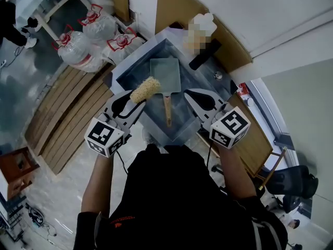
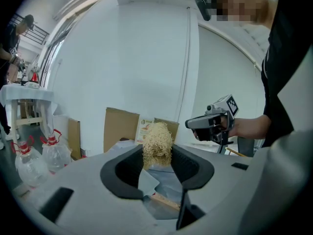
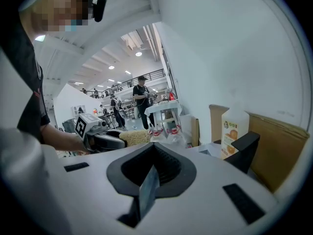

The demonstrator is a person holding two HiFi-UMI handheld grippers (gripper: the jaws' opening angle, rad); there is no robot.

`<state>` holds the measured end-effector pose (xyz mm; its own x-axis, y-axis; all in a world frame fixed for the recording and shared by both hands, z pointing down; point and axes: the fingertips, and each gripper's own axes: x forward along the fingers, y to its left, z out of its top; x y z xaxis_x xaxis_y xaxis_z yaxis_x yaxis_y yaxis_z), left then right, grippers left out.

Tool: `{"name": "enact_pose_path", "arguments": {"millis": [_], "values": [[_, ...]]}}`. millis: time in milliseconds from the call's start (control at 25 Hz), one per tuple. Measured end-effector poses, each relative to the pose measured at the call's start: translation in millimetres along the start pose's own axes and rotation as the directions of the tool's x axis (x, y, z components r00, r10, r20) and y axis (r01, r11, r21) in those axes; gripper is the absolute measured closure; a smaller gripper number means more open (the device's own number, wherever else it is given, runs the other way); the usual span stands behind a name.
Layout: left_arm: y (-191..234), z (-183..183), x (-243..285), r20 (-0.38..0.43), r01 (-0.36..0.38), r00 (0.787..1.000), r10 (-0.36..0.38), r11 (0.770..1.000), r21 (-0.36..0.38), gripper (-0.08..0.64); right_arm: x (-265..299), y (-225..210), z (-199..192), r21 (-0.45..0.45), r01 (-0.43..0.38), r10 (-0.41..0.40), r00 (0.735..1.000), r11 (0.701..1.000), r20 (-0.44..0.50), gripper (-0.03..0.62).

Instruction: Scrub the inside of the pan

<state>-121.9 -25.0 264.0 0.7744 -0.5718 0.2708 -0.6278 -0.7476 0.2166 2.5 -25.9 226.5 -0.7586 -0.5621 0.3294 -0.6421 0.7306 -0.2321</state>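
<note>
A square grey pan (image 1: 165, 74) with a wooden handle (image 1: 167, 108) lies in the steel sink (image 1: 128, 70), its handle pointing toward me. My left gripper (image 1: 140, 99) is shut on a yellow fibrous scrubber (image 1: 144, 89), held above the sink's left edge, just left of the pan. In the left gripper view the scrubber (image 2: 157, 143) stands up between the black pads of the left gripper (image 2: 157, 155), with a corner of the pan (image 2: 146, 182) below. My right gripper (image 1: 189, 93) hovers right of the handle; its jaws meet at the tips of the right gripper (image 3: 154, 146) with nothing held.
Large water jugs (image 1: 78, 48) and a slatted wooden pallet (image 1: 67, 113) lie left of the sink. A white detergent bottle (image 3: 234, 131) and cardboard sheets (image 2: 120, 129) stand behind it against the wall. A black object (image 1: 204, 55) rests on the sink's far right rim.
</note>
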Motion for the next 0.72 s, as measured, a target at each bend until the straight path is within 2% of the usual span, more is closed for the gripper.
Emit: {"name": "enact_pose_path", "arguments": {"millis": [720], "values": [[-12,3,4,0.018,0.028,0.999,-0.028,1.000,0.005,0.380,0,7,-5,0.000,0.002,-0.002,1.000,1.000,0.004,0.591]]}}
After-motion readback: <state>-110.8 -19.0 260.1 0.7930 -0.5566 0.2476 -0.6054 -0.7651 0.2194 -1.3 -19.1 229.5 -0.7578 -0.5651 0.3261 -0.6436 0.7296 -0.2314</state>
